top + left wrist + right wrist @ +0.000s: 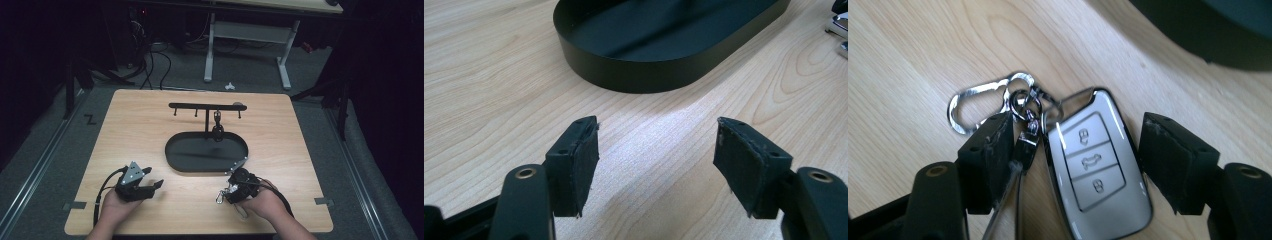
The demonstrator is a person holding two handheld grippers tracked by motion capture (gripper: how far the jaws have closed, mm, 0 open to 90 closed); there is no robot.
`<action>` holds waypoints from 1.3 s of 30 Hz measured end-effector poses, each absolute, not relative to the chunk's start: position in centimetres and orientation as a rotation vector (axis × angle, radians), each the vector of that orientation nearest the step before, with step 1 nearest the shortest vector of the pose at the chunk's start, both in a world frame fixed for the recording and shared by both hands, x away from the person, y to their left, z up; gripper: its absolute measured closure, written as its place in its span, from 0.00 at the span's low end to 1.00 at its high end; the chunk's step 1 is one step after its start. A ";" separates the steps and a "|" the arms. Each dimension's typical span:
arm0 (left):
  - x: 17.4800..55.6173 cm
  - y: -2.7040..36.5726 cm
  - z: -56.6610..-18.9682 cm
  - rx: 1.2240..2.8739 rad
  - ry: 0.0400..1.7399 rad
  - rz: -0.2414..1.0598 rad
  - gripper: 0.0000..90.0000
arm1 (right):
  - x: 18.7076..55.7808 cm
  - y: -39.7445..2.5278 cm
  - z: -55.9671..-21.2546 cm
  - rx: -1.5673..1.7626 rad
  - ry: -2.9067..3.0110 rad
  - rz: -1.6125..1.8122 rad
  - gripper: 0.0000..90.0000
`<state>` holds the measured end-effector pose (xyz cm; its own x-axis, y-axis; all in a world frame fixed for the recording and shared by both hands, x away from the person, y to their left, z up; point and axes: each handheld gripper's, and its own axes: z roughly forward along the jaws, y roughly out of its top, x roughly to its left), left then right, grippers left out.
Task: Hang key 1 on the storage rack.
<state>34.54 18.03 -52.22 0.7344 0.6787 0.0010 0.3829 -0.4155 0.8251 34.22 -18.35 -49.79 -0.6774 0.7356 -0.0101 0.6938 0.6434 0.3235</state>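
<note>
A silver car key fob (1095,170) with three buttons lies flat on the wooden table, its ring joined to a silver carabiner (975,102). My right gripper (1080,160) is open and straddles the fob, one pad on each side; the left pad (993,155) touches the ring's strap. From above, my right gripper (235,190) sits near the table's front right, with the carabiner (220,198) poking out to its left. My left gripper (153,178) rests open at the front left, and nothing lies between its pads (579,165).
A black oval tray (180,162) sits mid-table, its wall (644,75) just ahead of the left gripper. A black hook rack (207,106) rises from it, with a dark item (217,131) hanging from one hook. Behind the table stands a white-legged desk (247,32).
</note>
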 end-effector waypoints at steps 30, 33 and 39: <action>34.5 17.4 -52.5 2.077 0.789 0.421 0.39 | 31.8 -23.5 -47.3 1.269 2.592 0.535 0.50; 34.4 17.6 -52.4 2.074 0.788 0.424 0.39 | 32.0 -21.8 -47.9 1.180 2.681 0.495 0.59; 34.4 17.8 -52.3 2.065 0.791 0.425 0.39 | 32.6 -21.4 -49.3 1.189 2.697 0.396 0.78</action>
<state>34.39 17.80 -52.34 0.7409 0.6716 0.0091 0.3786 -0.4287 0.8203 32.62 -21.36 -49.30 -0.6688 0.7421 -0.0457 0.6976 0.6476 0.3065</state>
